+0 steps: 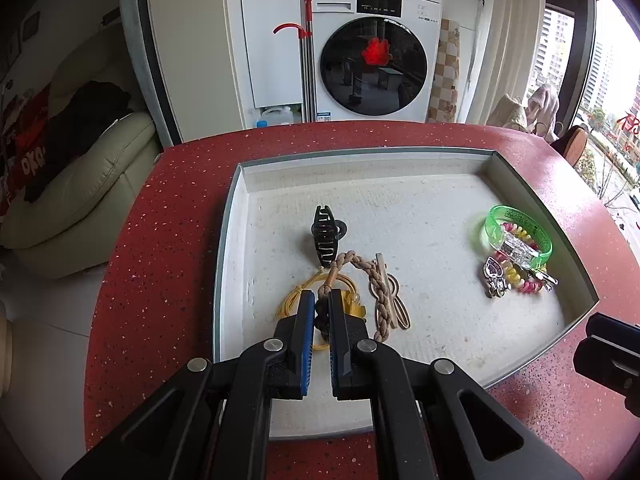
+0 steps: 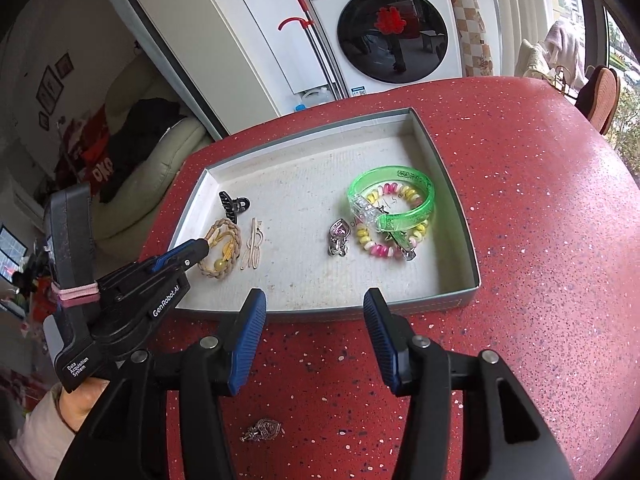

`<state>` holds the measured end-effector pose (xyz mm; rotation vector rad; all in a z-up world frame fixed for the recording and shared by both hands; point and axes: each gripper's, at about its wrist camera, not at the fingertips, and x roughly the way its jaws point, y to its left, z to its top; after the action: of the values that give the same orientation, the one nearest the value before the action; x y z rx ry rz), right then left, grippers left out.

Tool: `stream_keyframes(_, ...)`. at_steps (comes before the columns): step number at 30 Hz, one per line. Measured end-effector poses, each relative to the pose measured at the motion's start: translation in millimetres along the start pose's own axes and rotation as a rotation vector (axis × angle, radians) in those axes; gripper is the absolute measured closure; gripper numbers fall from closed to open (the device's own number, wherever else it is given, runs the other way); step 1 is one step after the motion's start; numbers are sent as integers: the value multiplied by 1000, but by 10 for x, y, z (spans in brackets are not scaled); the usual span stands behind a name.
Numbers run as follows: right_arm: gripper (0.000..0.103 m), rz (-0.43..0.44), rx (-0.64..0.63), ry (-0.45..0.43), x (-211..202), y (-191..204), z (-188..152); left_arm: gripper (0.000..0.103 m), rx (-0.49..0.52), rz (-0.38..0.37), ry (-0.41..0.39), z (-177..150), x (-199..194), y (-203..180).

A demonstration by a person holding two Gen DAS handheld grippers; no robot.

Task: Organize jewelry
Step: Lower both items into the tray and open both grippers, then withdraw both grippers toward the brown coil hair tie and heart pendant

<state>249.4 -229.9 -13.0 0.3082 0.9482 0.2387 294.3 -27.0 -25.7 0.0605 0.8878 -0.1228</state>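
Jewelry is gathered in a shallow white tray (image 2: 448,280) set on the red speckled bench (image 2: 540,240), sorted into two clusters. At the right, a translucent green bangle (image 2: 394,196) is laid over a pink-and-yellow beaded bracelet (image 2: 384,250), with a silver heart pendant (image 2: 339,236) just beside them. At the left, a braided rope bracelet (image 1: 380,292), a yellow cord (image 1: 292,300), a pale wooden hairpin (image 2: 253,250) and a black claw clip (image 1: 326,236) are grouped near one another.

The left hand-held gripper (image 1: 321,304) is lowered into the left cluster with its jaws narrow, and the dark end of the braided bracelet is pinched between the pads, probably so that the piece can be set or straightened among similar items.

The right hand-held gripper (image 2: 316,316) is held above the bench at the near edge of the tray, jaws about half wide and nothing between them. One silver chain piece (image 2: 262,430) is left outside the tray on the bench, near this gripper, and is judged the likely next pick.
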Motion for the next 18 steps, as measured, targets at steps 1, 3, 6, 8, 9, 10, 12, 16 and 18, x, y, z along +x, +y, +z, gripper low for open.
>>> stream_keyframes(1, 48, 0, 2, -1, -18, -9, -13, 79, 1, -2, -2, 5, -6, -6)
stream_keyframes(3, 48, 1, 6, -5, -49, -13, -34, 79, 0, -6, -6, 14, -21, -12)
stream_keyframes(6, 48, 3, 7, -8, -91, -6, -63, 79, -8, -8, -11, 26, -49, -11)
stream_keyframes(8, 48, 5, 3, -4, -103, 11, -82, 79, -14, -9, -14, 28, -72, -11)
stream_keyframes(9, 48, 4, 1, -3, -113, 23, -92, 79, -14, -7, -15, 28, -84, -10)
stream_keyframes(10, 48, 2, -3, -4, -127, 39, -114, 79, -15, -8, -17, 23, -99, -8)
stream_keyframes(12, 44, -3, -14, -6, -150, 66, -148, 78, -15, -7, -19, 15, -119, -3)
stream_keyframes(16, 38, -3, -24, -2, -178, 105, -226, 0, -31, 11, -23, -17, -172, 3)
stream_keyframes(18, 38, -4, -24, 0, -194, 113, -266, 0, -31, 27, -60, -28, -206, -4)
